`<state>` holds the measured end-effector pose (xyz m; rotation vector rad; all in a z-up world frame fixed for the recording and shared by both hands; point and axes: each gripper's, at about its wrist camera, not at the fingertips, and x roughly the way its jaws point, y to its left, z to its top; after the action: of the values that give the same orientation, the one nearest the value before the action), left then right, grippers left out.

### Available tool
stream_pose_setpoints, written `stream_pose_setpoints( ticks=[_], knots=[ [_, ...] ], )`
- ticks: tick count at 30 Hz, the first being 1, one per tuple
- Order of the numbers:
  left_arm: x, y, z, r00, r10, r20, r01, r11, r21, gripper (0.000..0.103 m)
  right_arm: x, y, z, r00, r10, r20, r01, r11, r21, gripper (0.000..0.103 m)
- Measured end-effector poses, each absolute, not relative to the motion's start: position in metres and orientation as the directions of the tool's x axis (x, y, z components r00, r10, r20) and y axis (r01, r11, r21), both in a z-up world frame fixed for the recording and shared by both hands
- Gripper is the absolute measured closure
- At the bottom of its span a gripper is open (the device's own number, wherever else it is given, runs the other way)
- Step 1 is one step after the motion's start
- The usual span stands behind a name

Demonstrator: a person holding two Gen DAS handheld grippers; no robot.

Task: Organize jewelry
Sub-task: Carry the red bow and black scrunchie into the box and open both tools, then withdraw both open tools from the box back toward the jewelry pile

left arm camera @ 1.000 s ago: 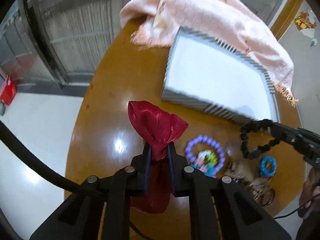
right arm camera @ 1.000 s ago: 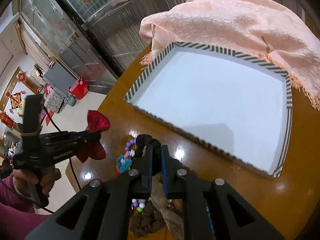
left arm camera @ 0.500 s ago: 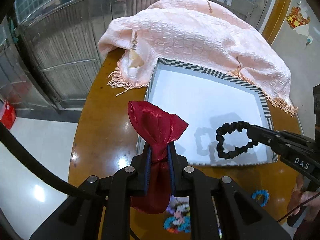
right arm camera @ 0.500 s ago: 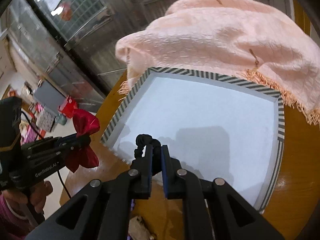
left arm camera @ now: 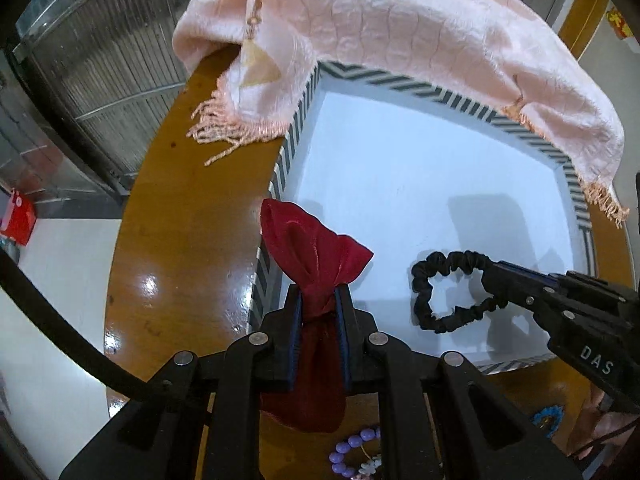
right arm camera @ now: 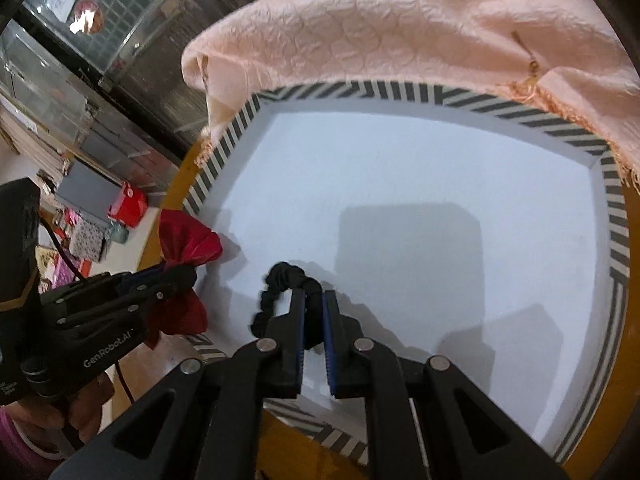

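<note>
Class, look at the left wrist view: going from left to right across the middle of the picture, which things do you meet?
Bare wooden table → red satin pouch in the left gripper → black scrunchie → right gripper holding it.

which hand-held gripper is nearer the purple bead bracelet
Left. The left hand-held gripper hangs just above the purple bead bracelet; the right hand-held gripper is farther off, over the tray.
</note>
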<state>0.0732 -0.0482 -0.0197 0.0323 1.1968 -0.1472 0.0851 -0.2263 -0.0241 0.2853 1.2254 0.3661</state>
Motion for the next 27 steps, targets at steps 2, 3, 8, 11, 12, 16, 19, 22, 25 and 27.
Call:
stream_pose_setpoints(
  ticks=[2, 3, 8, 11, 12, 16, 19, 22, 25, 27],
  knots=[
    [0.071, -0.048, -0.026, 0.334, -0.101, -0.937, 0.130, 0.990, -0.060, 0.093, 0.088, -0.226, -0.031, 0.267, 0.414, -0.870, -0.118, 0.910, 0.397, 0.095],
    [0.069, -0.047, -0.029, 0.324, -0.102, -0.940, 0.129, 0.990, -0.063, 0.093, 0.089, -0.225, -0.035, 0.254, 0.413, -0.875, -0.119, 0.911, 0.395, 0.095],
    [0.061, -0.043, -0.032, 0.327, -0.104, -0.939, 0.127, 0.990, -0.066, 0.093, 0.088, -0.218, -0.035, 0.228, 0.416, -0.880, -0.153, 0.908, 0.390, 0.092],
    [0.061, -0.040, -0.032, 0.324, -0.118, -0.939, 0.116, 0.990, -0.085, 0.087, 0.085, -0.216, -0.033, 0.227, 0.417, -0.880, -0.159, 0.907, 0.389, 0.080],
    [0.061, -0.040, -0.031, 0.323, -0.121, -0.939, 0.117, 0.989, -0.087, 0.083, 0.083, -0.216, -0.032, 0.230, 0.418, -0.879, -0.159, 0.907, 0.390, 0.076],
    [0.060, -0.044, -0.028, 0.329, -0.127, -0.936, 0.134, 0.987, -0.087, 0.075, 0.075, -0.220, -0.021, 0.264, 0.396, -0.880, -0.168, 0.917, 0.362, 0.062],
    [0.058, -0.048, -0.020, 0.353, -0.139, -0.925, 0.148, 0.985, -0.092, 0.074, 0.066, -0.225, -0.009, 0.293, 0.384, -0.875, -0.172, 0.922, 0.347, 0.062],
    [0.054, -0.050, -0.008, 0.380, -0.141, -0.914, 0.159, 0.984, -0.086, 0.074, 0.055, -0.232, 0.004, 0.320, 0.378, -0.869, -0.160, 0.925, 0.344, 0.055],
    [0.046, -0.051, 0.002, 0.402, -0.148, -0.903, 0.166, 0.982, -0.087, 0.074, 0.045, -0.235, 0.015, 0.347, 0.364, -0.864, -0.158, 0.931, 0.329, 0.053],
    [0.040, -0.050, 0.008, 0.415, -0.147, -0.898, 0.169, 0.982, -0.082, 0.074, 0.037, -0.235, 0.021, 0.363, 0.352, -0.863, -0.160, 0.936, 0.314, 0.052]
  ],
)
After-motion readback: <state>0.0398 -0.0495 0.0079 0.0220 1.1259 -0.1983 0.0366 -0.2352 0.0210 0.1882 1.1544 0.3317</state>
